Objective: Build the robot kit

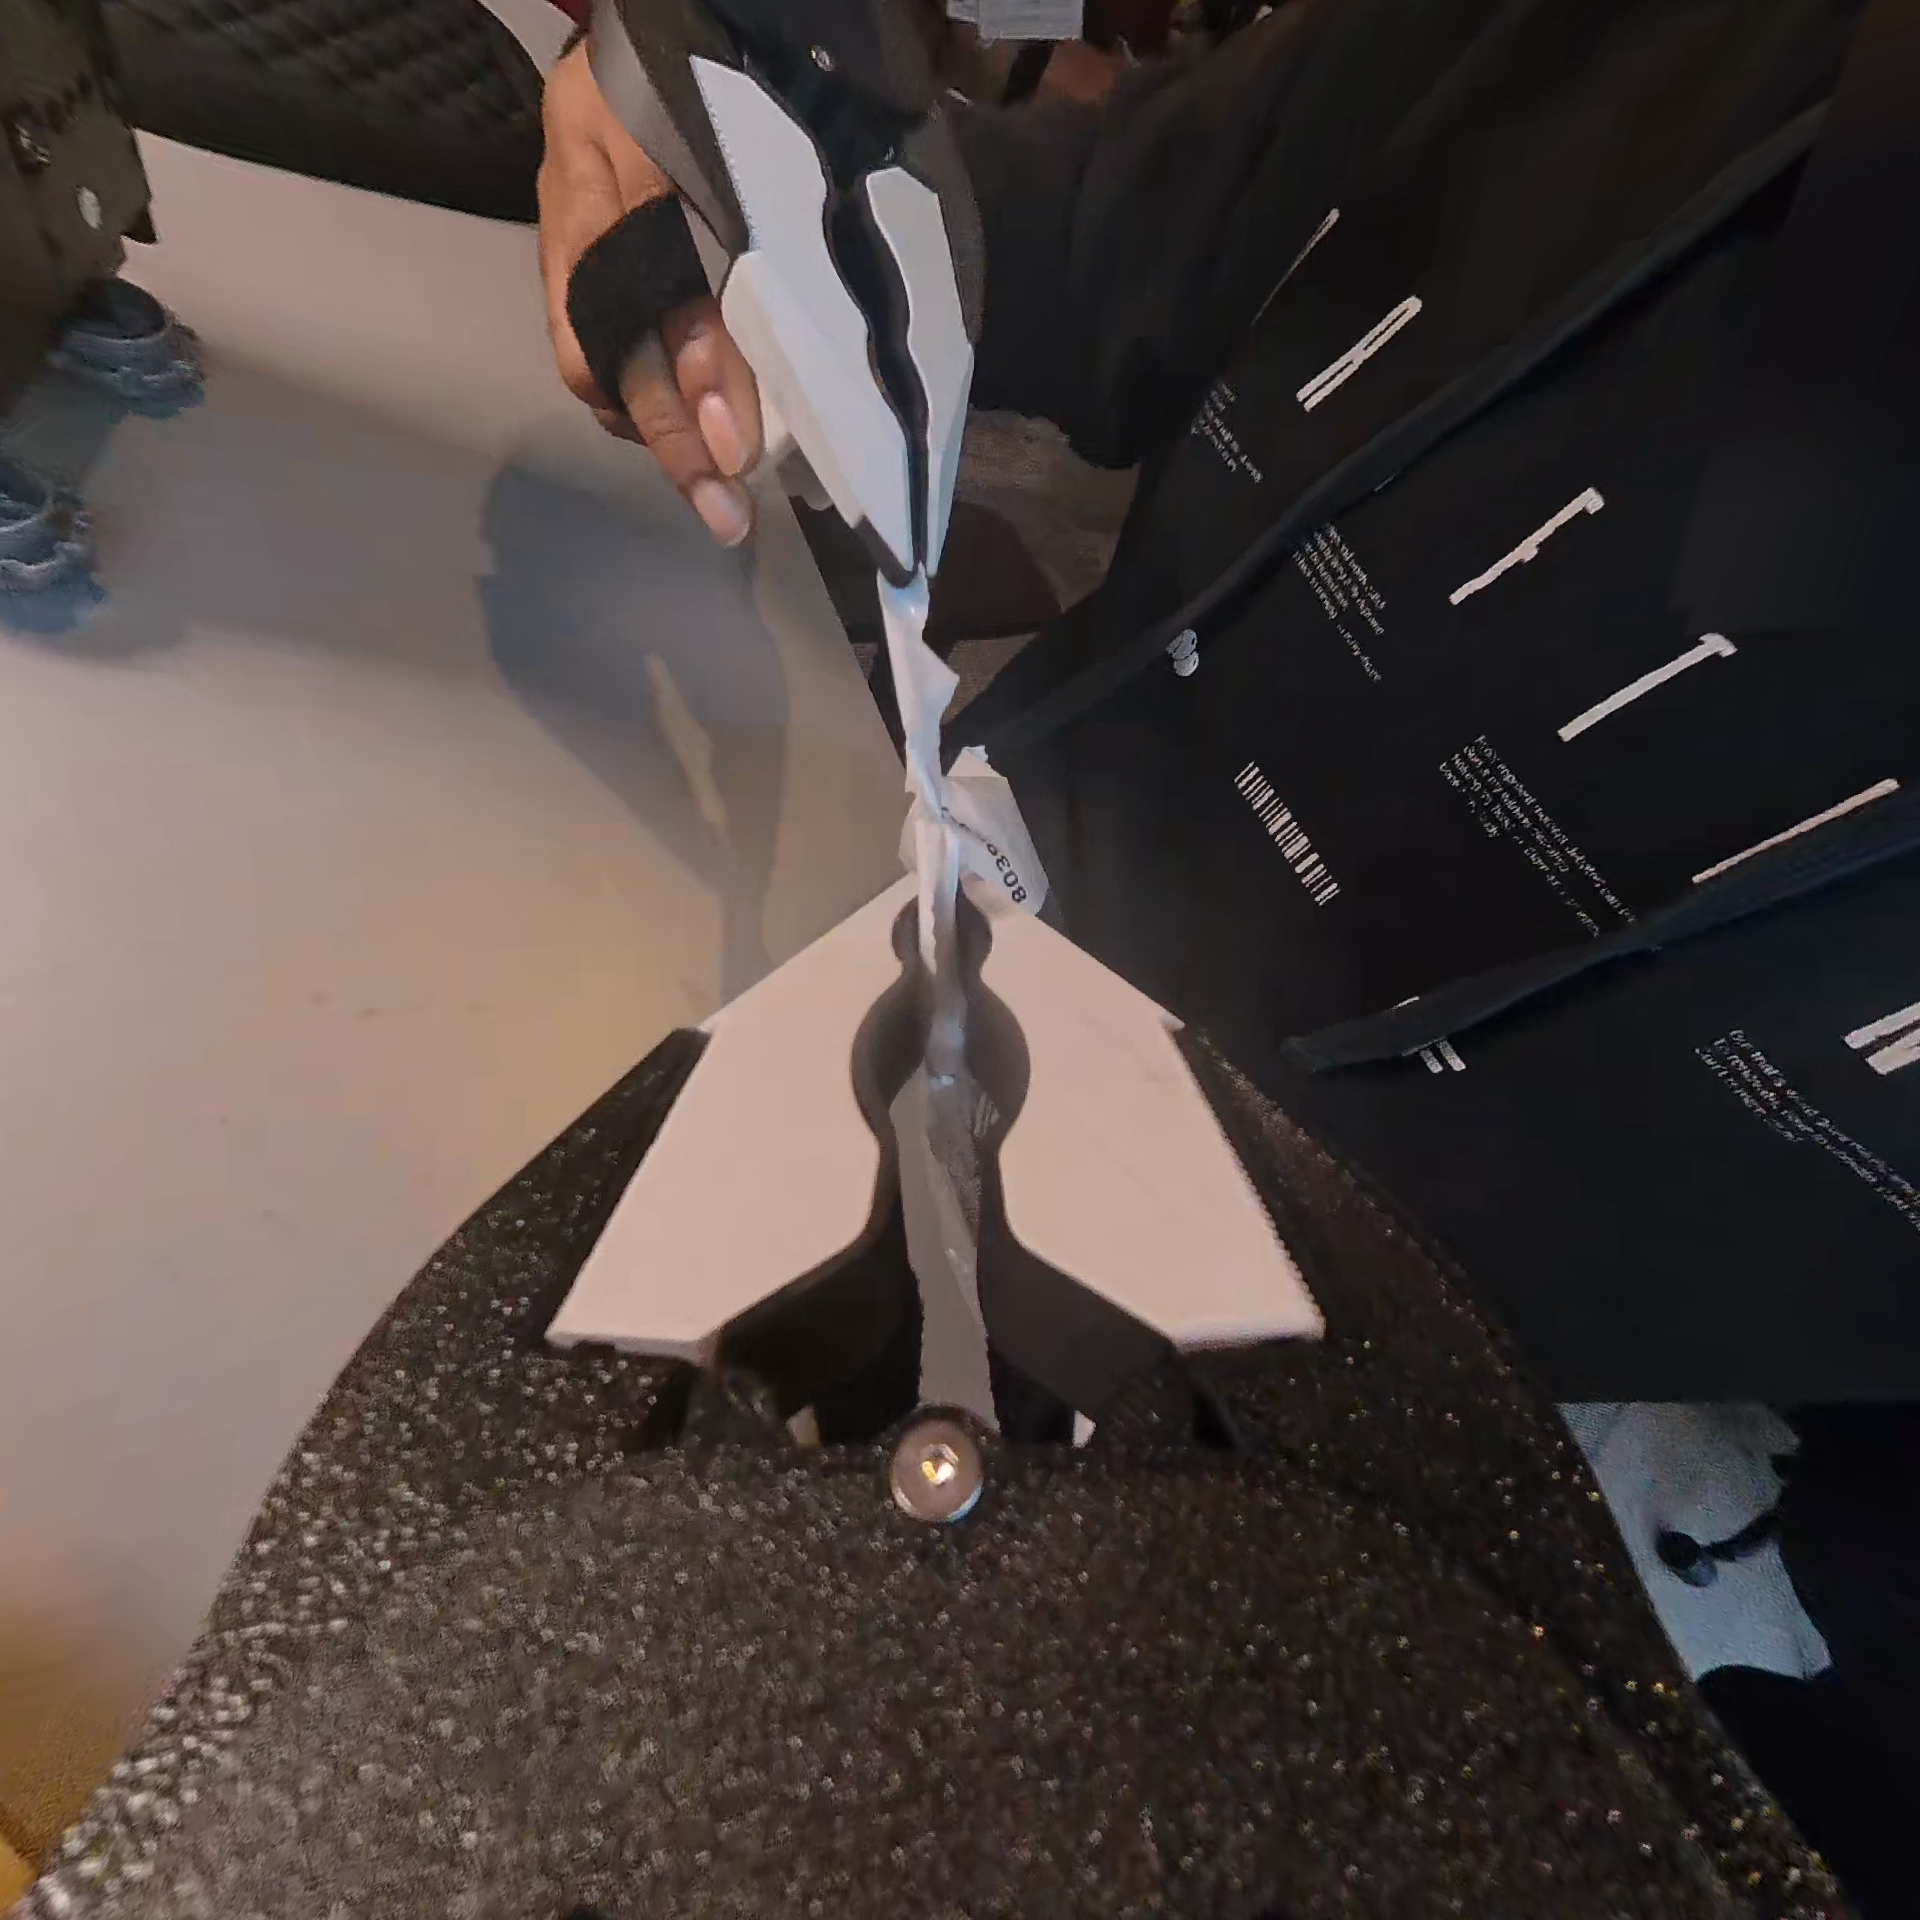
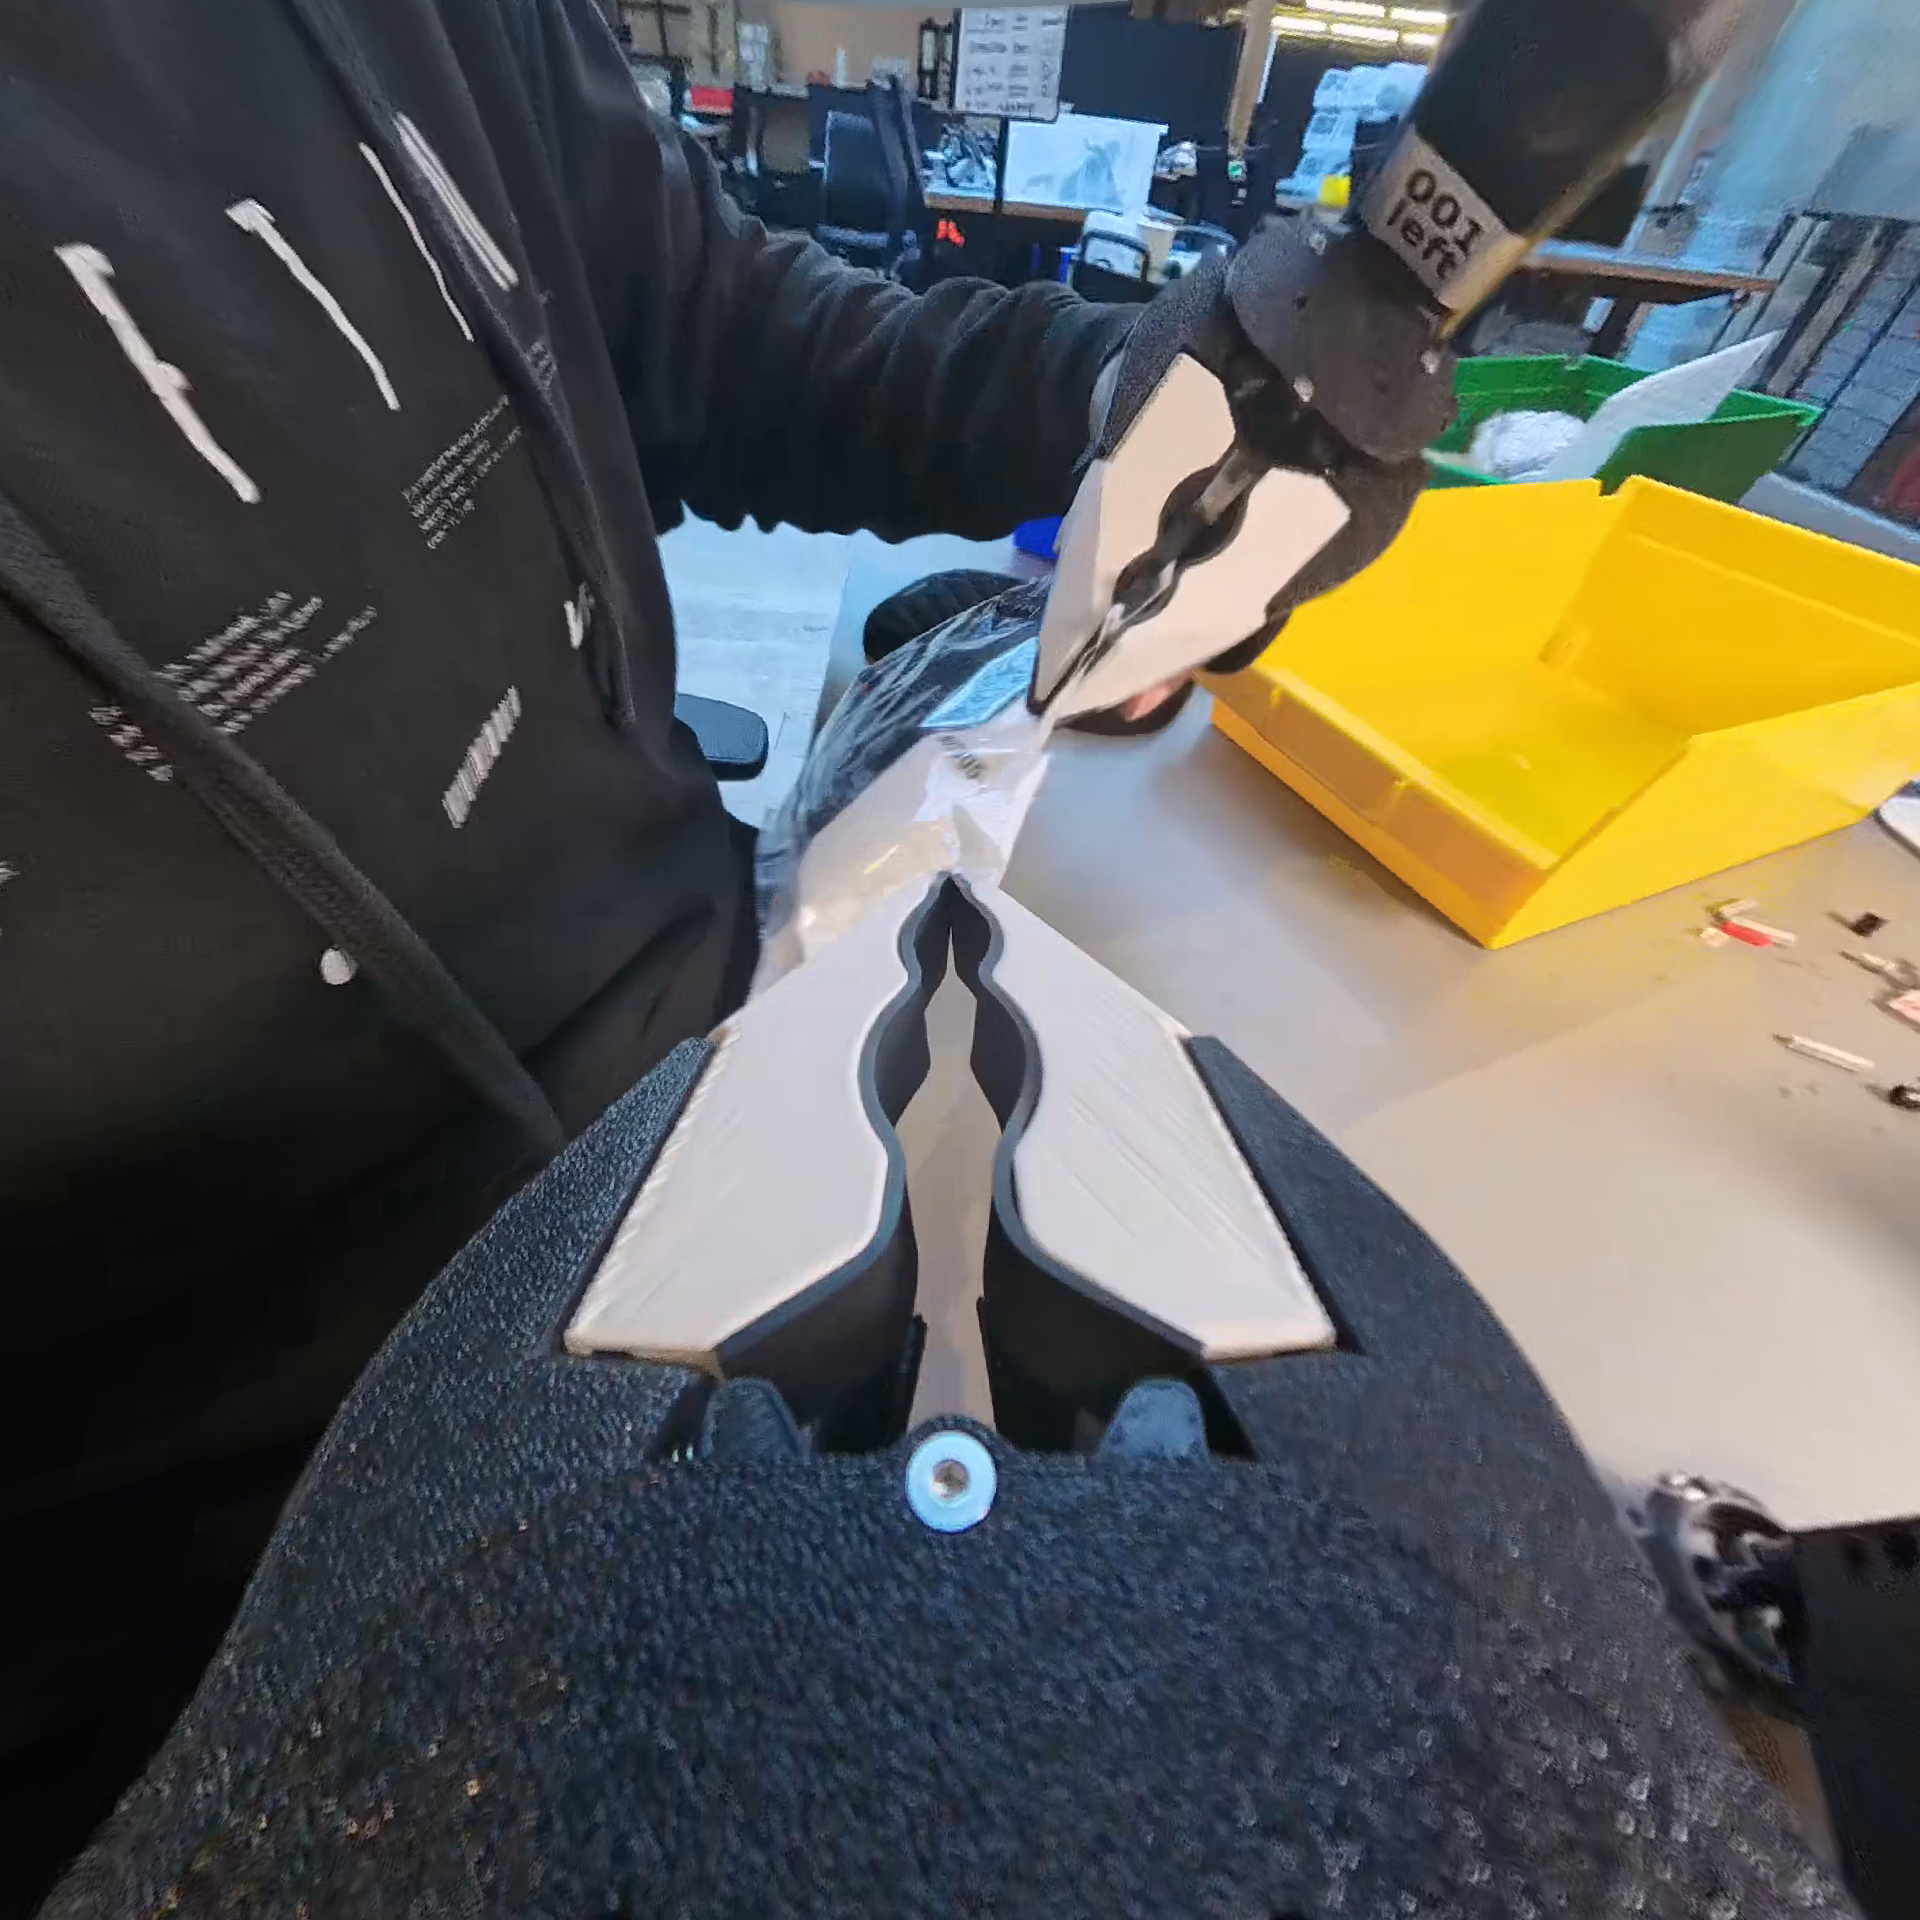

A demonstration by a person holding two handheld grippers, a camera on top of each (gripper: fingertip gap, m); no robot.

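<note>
A clear plastic bag with a white label and something dark inside is stretched between my two grippers above the table. In the left wrist view, my left gripper is shut on one twisted edge of the bag, next to the white label. My right gripper shows farther up, shut on the other end. In the right wrist view, my right gripper has its tips pressed together on the bag's edge. The left gripper pinches the bag's far end.
A person in a black hoodie with white print stands close on the left, a hand on the right gripper. A yellow bin sits on the grey table, a green bin behind it. Small loose items lie at right. Tip to tip, the grippers are about 8 cm apart.
</note>
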